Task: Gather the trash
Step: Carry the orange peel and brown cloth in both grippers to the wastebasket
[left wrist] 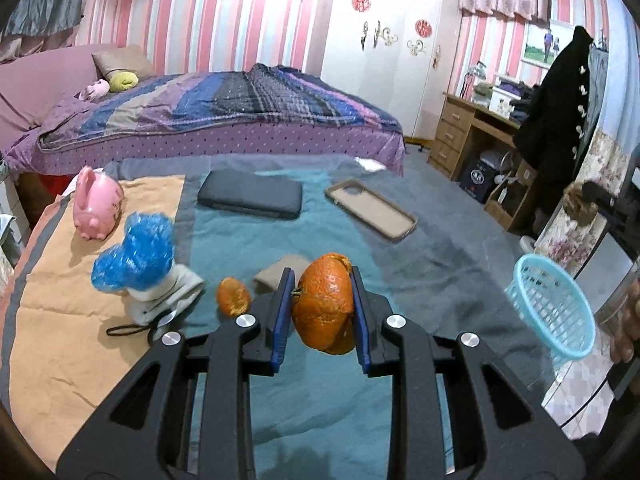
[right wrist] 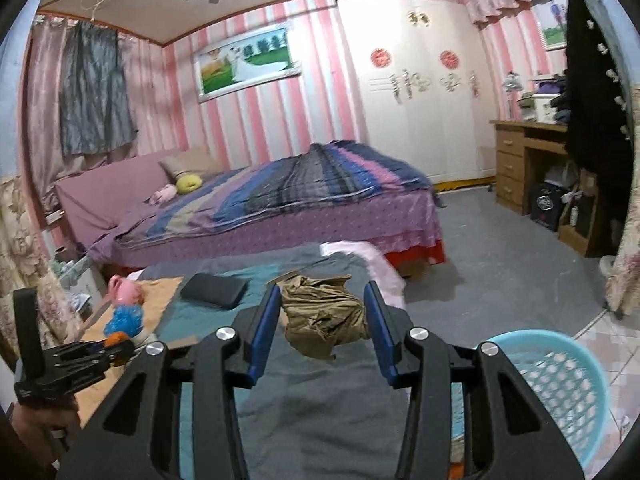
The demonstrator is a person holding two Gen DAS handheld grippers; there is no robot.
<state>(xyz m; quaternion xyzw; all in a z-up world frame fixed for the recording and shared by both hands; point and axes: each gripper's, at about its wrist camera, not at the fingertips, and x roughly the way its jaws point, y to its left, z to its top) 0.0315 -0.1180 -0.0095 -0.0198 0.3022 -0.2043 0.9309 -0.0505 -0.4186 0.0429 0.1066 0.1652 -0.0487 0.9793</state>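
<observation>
While the teal blanket (left wrist: 248, 240) served as the reference surface, items were logged from left to right across it. Pink piggy bank (left wrist: 98, 204): upright on the orange cloth (left wrist: 52, 320) at the blanket's left edge. Blue bubble wrap (left wrist: 136, 256): on that cloth, nearer the camera than the pig, resting against a white pouch (left wrist: 168, 296). Small piece of orange peel (left wrist: 233, 297): lying on the blanket just right of the pouch. Dark folded case (left wrist: 250, 199): flat at the blanket's far side. Left gripper (left wrist: 319, 312): jaws narrow, clamped on a large piece of orange peel (left wrist: 324, 304), lifted above the blanket. Clear phone case (left wrist: 370, 208): face up, right of the dark case. Right gripper (right wrist: 324, 320): jaws at a middling width, pinching a crumpled brown paper wad (right wrist: 324, 320) above the blanket. Light blue plastic basket (right wrist: 560, 396): off the blanket's right edge, below and right of that gripper.
</observation>
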